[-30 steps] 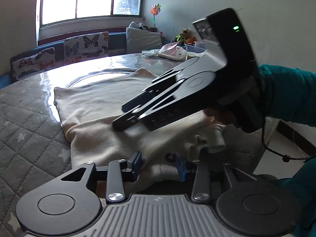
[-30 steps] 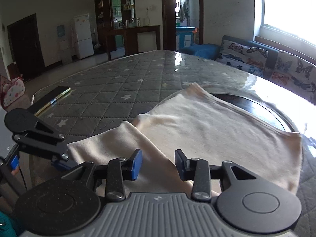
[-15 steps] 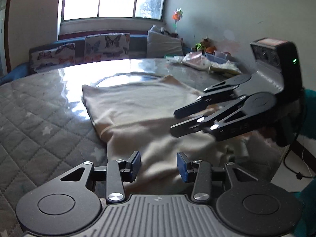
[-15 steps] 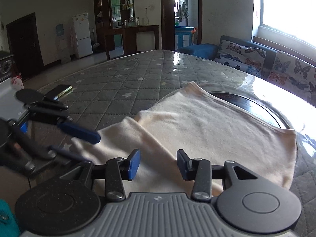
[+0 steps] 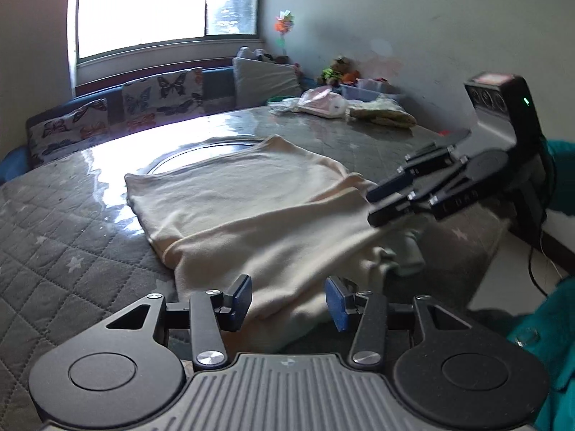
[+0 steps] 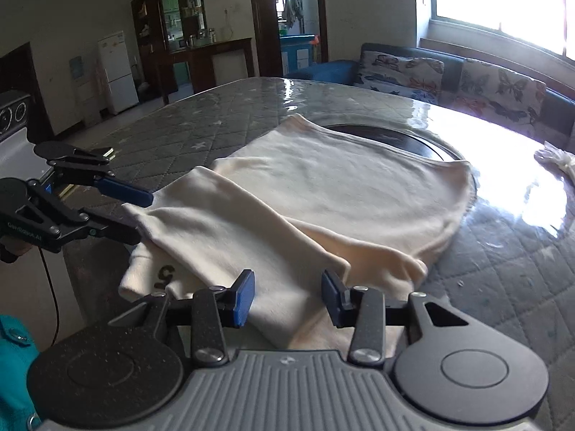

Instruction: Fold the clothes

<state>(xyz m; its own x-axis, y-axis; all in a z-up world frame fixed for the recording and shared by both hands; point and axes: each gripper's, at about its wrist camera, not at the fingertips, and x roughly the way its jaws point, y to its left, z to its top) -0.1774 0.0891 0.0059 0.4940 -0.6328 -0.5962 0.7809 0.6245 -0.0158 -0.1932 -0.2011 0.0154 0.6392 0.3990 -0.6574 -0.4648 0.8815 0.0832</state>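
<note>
Left wrist view showed the right gripper (image 5: 386, 199) had swung off the cream garment (image 5: 251, 208) to its side edge; both tools stood spread, the left gripper (image 5: 287, 300) widening, cloth lying partly folded on the table (image 5: 54, 251)

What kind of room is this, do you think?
Probably a home living and dining room: a sofa with butterfly cushions under the window, a fridge by the far wall, and a quilt-covered table holding a cream garment.
</note>
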